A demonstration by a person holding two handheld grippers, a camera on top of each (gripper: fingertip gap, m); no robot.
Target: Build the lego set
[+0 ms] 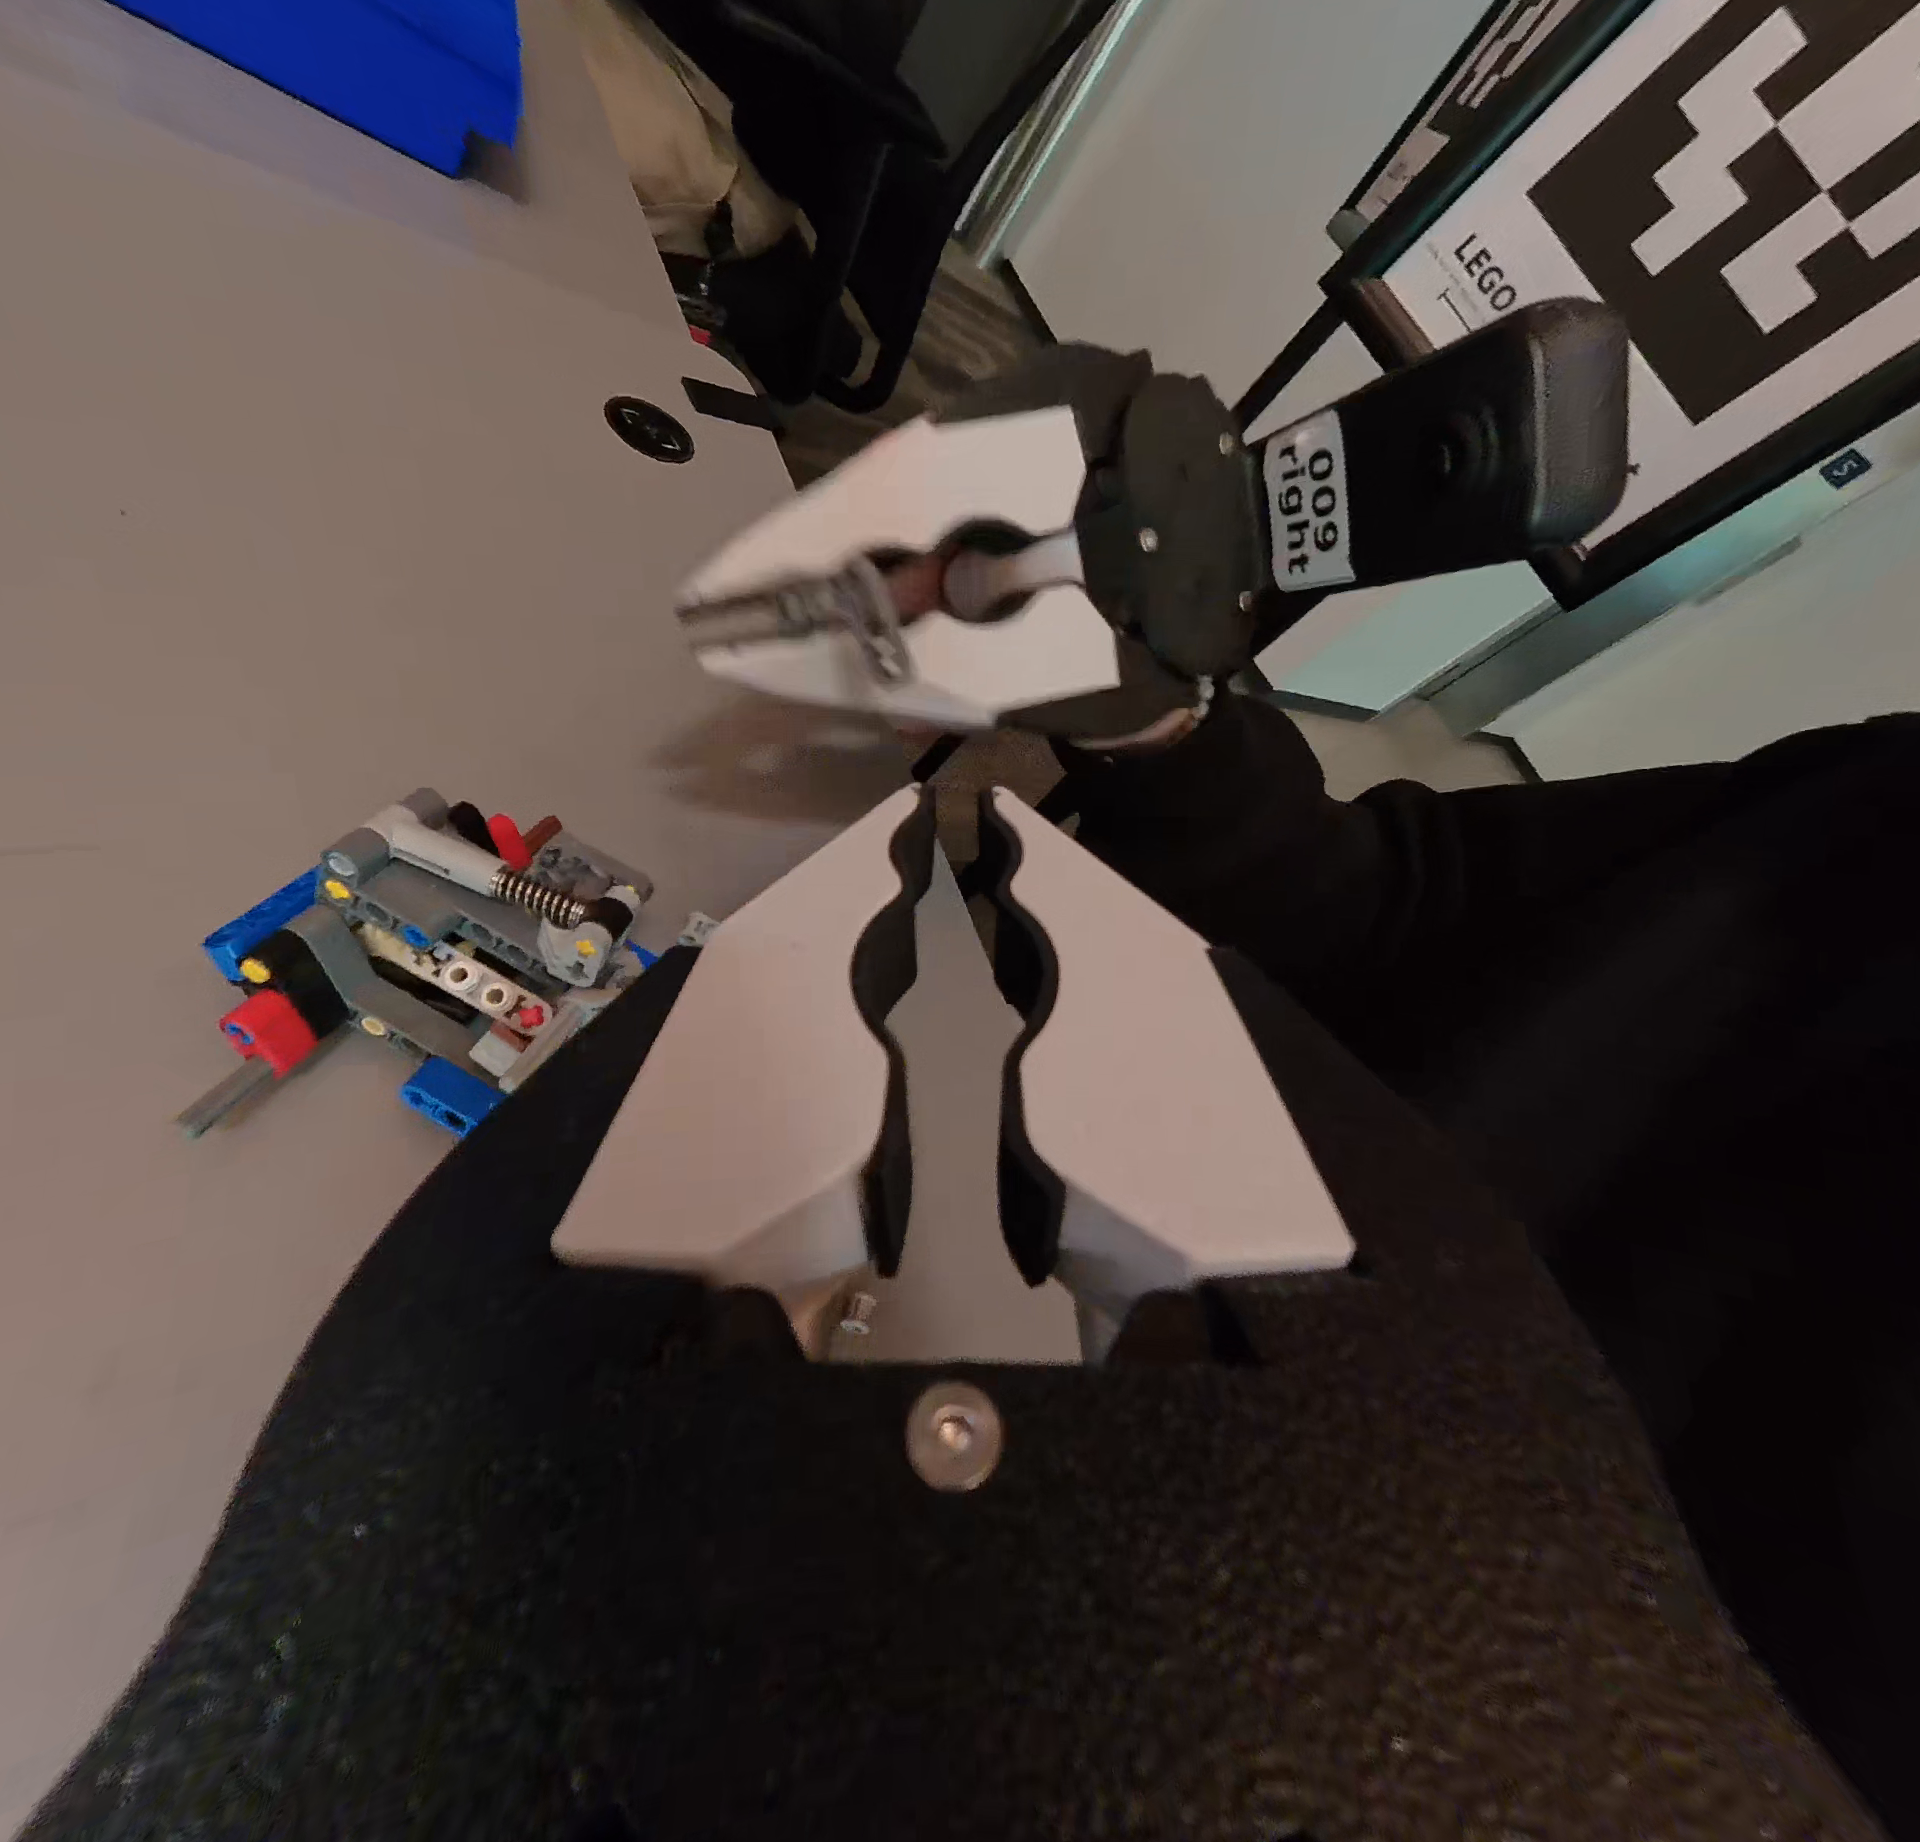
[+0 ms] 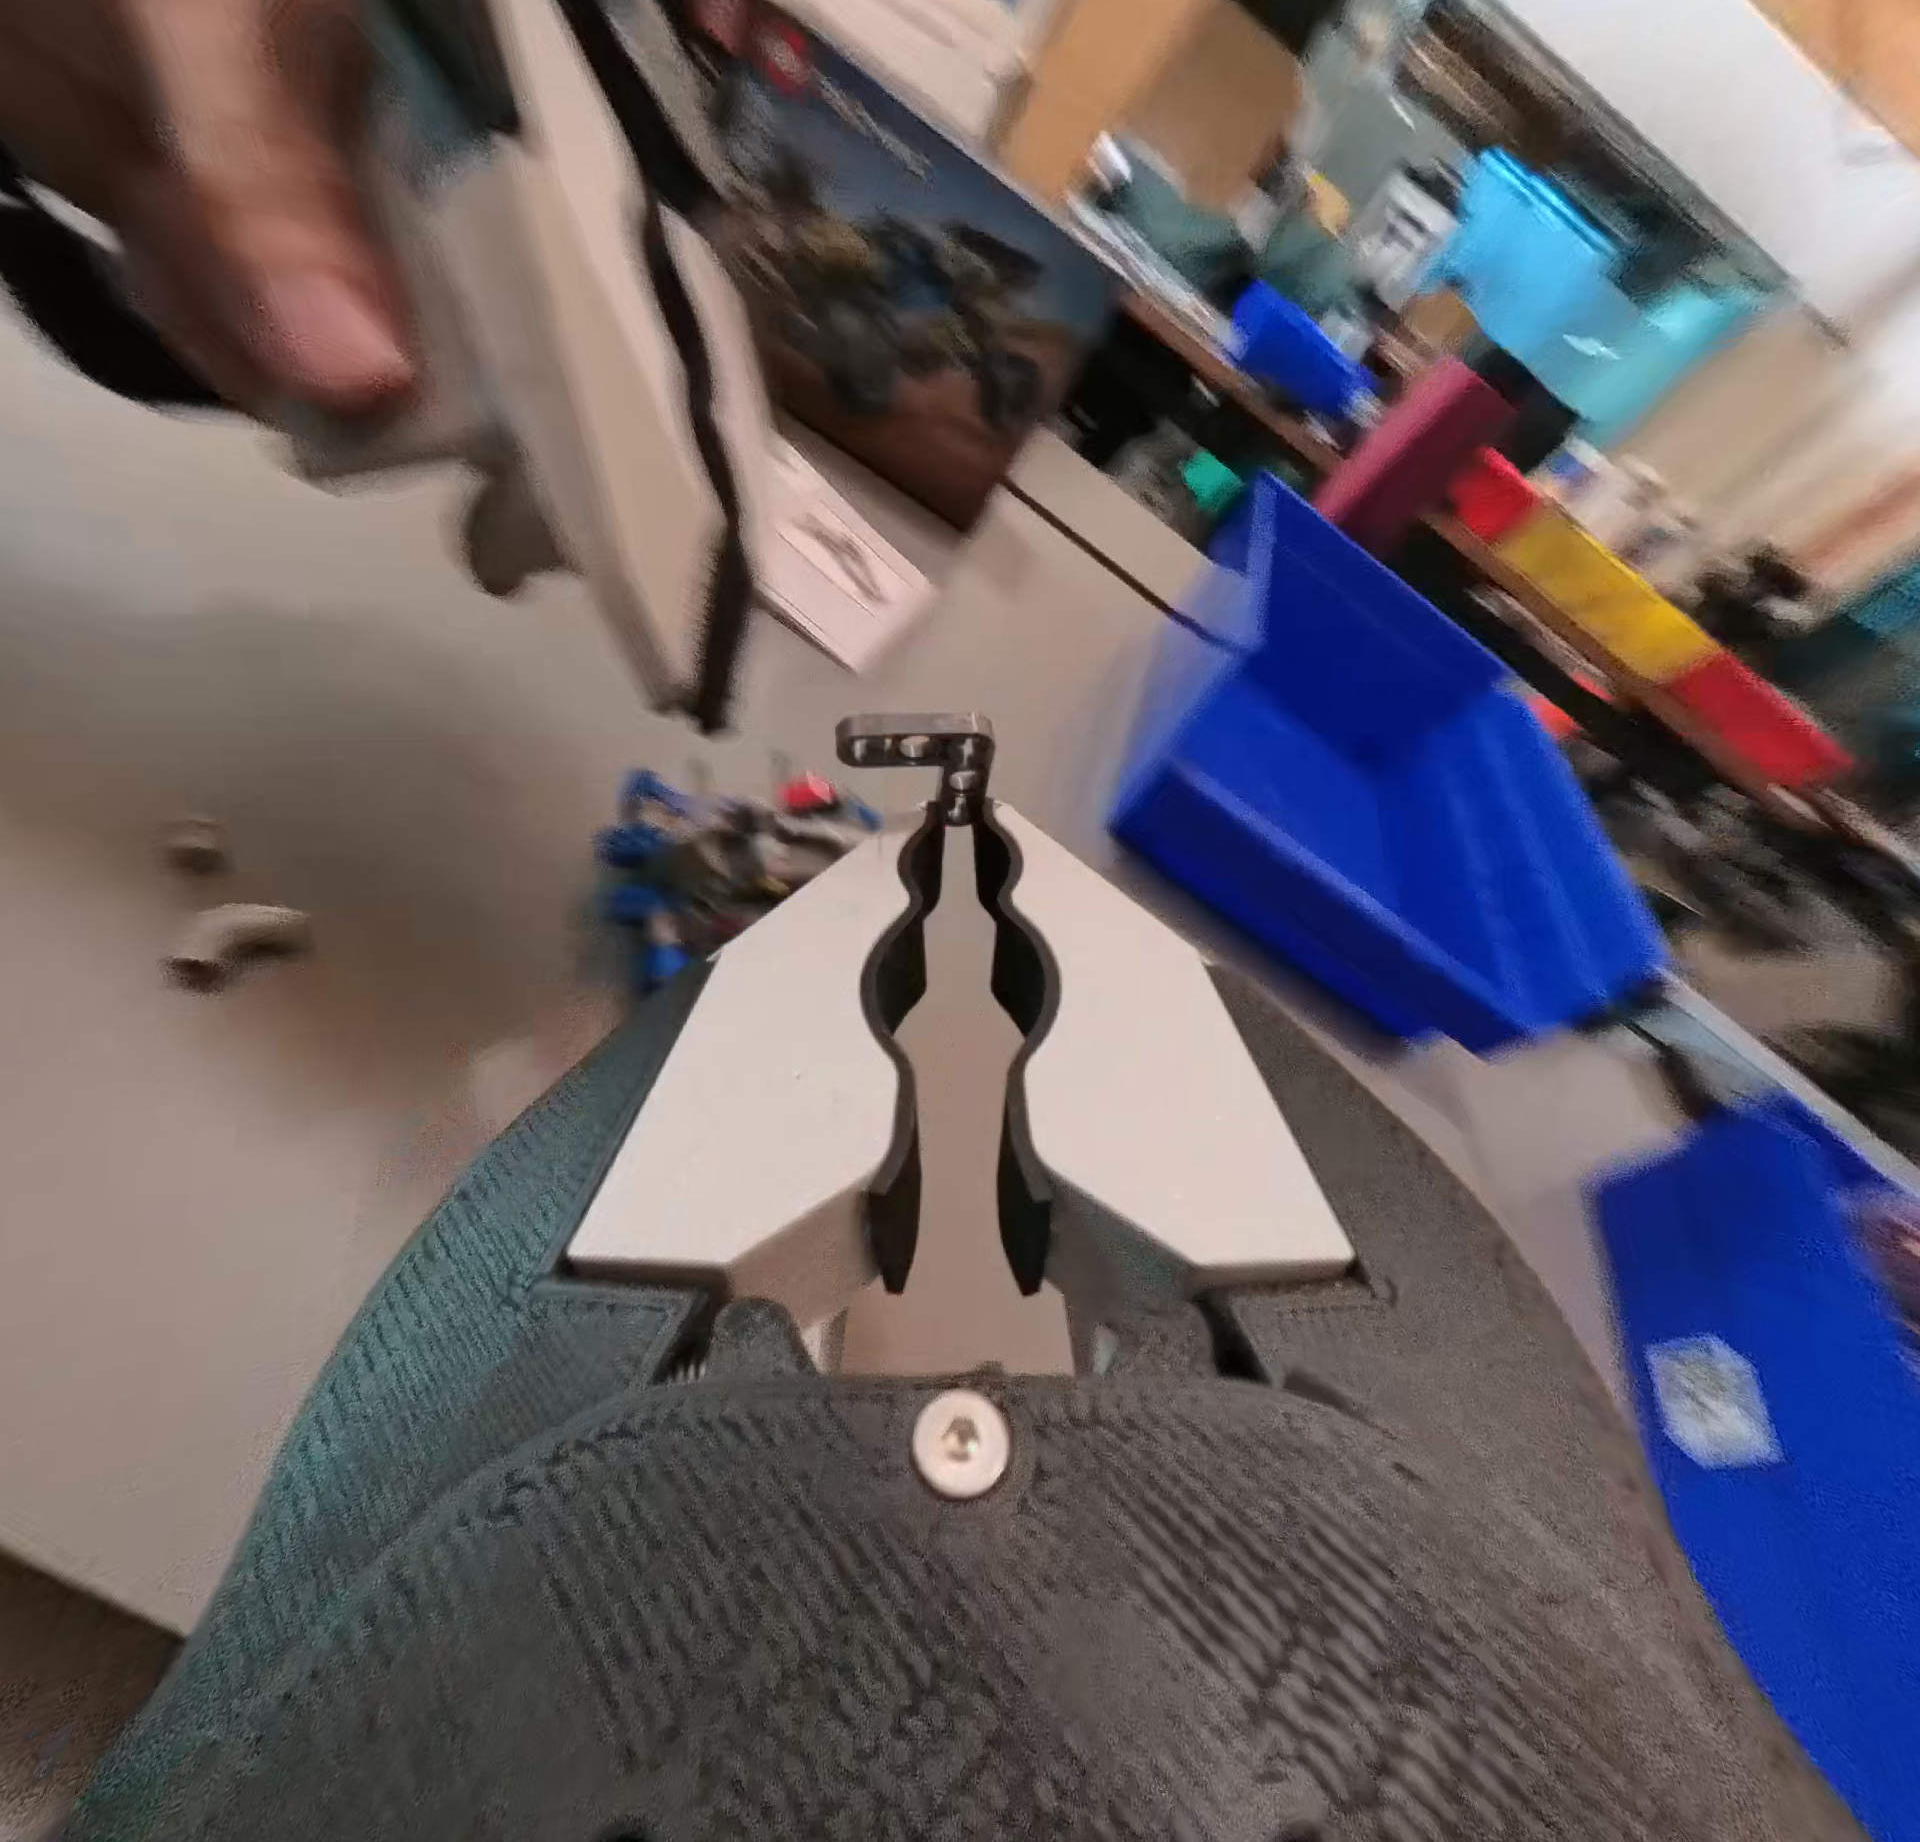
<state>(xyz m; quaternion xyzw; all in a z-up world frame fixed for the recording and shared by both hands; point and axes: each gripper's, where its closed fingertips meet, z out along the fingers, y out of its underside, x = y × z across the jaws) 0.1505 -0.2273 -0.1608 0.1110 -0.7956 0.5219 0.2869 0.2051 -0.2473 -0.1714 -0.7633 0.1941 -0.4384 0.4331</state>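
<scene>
My right gripper is shut on one arm of a dark grey L-shaped beam with holes, which sticks out past the fingertips above the grey table. The left wrist view shows this gripper in the air with the grey beam clamped between its fingers. My left gripper is shut with nothing between its pads, just below the right one. It also appears blurred in the right wrist view, held by a hand. A partly built brick assembly of grey, blue and red parts with a spring lies on the table and also shows in the right wrist view.
Blue bins stand on the table. A printed box and an open booklet lie at the back. Small grey pieces lie at the left. A black-and-white marker board stands behind a black sleeve. One gripper's finger ends stand about 6 centimeters off the other's.
</scene>
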